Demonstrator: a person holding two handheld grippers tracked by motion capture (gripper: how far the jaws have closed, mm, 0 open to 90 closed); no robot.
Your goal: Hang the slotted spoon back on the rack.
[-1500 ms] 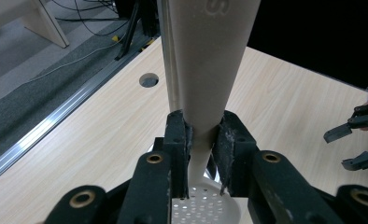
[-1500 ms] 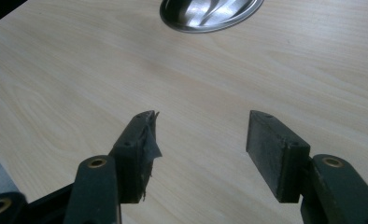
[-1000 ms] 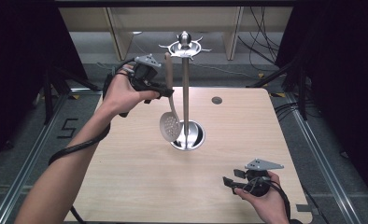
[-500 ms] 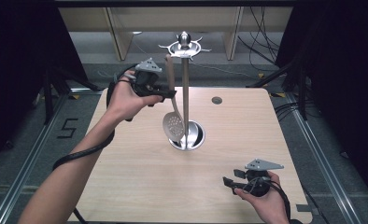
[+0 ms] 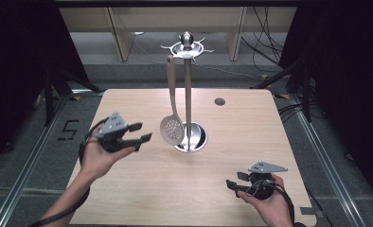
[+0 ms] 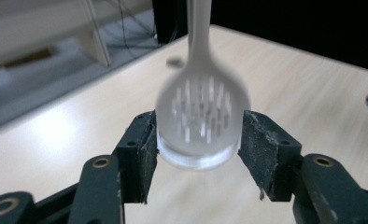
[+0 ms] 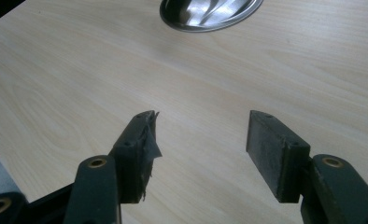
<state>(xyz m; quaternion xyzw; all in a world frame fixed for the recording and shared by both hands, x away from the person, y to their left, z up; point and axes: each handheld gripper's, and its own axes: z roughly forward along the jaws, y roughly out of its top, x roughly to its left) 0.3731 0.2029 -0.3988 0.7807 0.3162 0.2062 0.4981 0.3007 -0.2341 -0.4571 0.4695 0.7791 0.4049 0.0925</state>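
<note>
A: Biggest first, the desk (image 5: 128,198)?
B: Light wood. High view has it whole, w/ a small dark round spot (image 5: 219,101) far beyond both hand-held grippers. The gripper views give bare wood patches.

A: Then the stand?
B: Metal utensil stand (image 5: 188,85), upright pole w/ a hook ring at the top, round shiny base (image 5: 196,138). High view puts it ahead of the left hand-held gripper (image 5: 140,133), a bit to the right of its tips. Right gripper view catches the base (image 7: 210,11) well ahead of its jaws, at the top edge; pole and ring are cut off there.

A: Slotted spoon?
B: Grey slotted spoon (image 5: 172,130) hangs by its handle from the ring, bowl low, just above the base. High view: near the left hand-held gripper's tips, apart. Left gripper view: bowl (image 6: 201,112) sits straight ahead, framed between the jaws, blurry, w/ the slots showing. It looks beyond the pads, not nipped; that view alone can't settle contact.

A: Left hand-held gripper (image 6: 196,140)?
B: Jaws spread wide, nothing pinched. Held in the air over the desk's left part, pointing toward the spoon.

A: Right one?
B: Right hand-held gripper (image 5: 234,182) is low over the near right part of the desk, grey plate on top, well apart from the stand. Its own view (image 7: 201,149): jaws spread, bare wood between; the left pad (image 7: 147,140) has a frayed, peeling edge, too small to tell from above.
</note>
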